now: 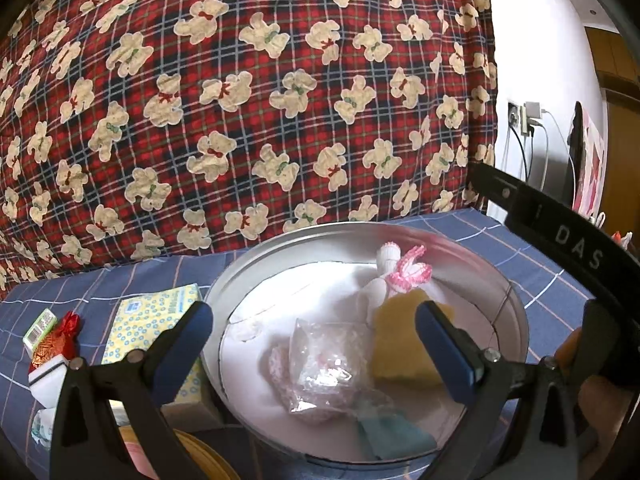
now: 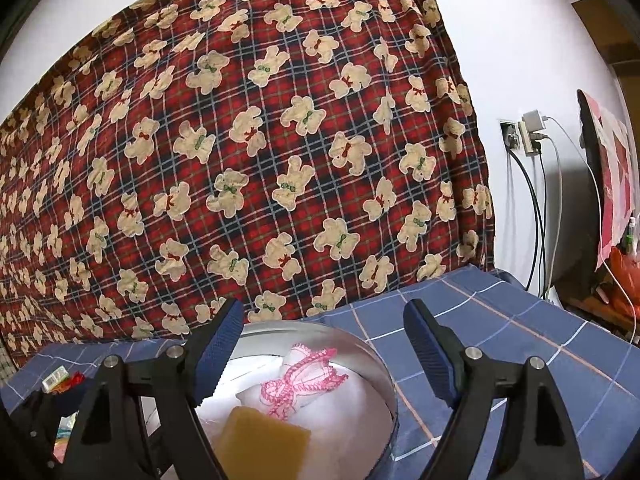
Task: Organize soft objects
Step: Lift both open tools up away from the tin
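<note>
Two hand-held grippers hovered over a round metal tin [image 1: 516, 312] on a blue checked bedsheet [image 2: 500, 320], a red plaid bear-print quilt [image 1: 240, 100] heaped behind it. The left gripper [image 1: 314, 330] had its jaws spread wide with nothing between them; the right gripper [image 2: 324, 344] likewise stood with jaws apart and empty above the tin's rim. Inside the tin lay a yellow sponge [image 1: 400, 336], a white-and-pink crocheted piece [image 2: 304, 380], a clear plastic bag [image 1: 320, 364] and a teal cloth [image 1: 392, 436]. Left of the tin, on the sheet, sat a yellow patterned tissue pack [image 1: 148, 320] and a red foil-wrapped item [image 1: 56, 340].
</note>
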Action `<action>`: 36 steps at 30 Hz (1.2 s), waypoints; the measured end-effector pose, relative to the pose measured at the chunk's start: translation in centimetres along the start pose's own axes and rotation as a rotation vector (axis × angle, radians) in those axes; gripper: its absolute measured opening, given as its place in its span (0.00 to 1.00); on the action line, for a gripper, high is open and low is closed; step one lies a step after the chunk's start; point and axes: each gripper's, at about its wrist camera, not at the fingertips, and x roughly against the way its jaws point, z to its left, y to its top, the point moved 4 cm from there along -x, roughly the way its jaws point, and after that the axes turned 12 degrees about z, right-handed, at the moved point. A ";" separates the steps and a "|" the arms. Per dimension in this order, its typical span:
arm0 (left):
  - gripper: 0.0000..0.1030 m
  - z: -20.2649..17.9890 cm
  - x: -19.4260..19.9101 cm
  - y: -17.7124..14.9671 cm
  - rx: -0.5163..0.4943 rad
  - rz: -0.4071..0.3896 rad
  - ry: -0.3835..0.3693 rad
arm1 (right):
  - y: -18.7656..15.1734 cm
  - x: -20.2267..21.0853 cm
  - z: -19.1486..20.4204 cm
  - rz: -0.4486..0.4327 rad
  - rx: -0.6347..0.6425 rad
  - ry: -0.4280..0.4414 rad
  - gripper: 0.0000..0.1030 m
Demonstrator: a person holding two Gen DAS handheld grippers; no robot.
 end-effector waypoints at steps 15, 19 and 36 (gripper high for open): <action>1.00 -0.3 0.0 -0.5 -0.028 -0.014 0.025 | -0.5 -0.8 -0.3 0.014 0.023 -0.039 0.81; 1.00 -0.3 0.0 -0.6 -0.027 -0.013 0.025 | -0.7 -1.2 -0.3 0.031 0.032 -0.063 0.81; 1.00 0.4 2.2 -2.3 -0.043 -0.062 0.056 | -1.3 -0.4 -0.4 0.010 0.021 -0.093 0.81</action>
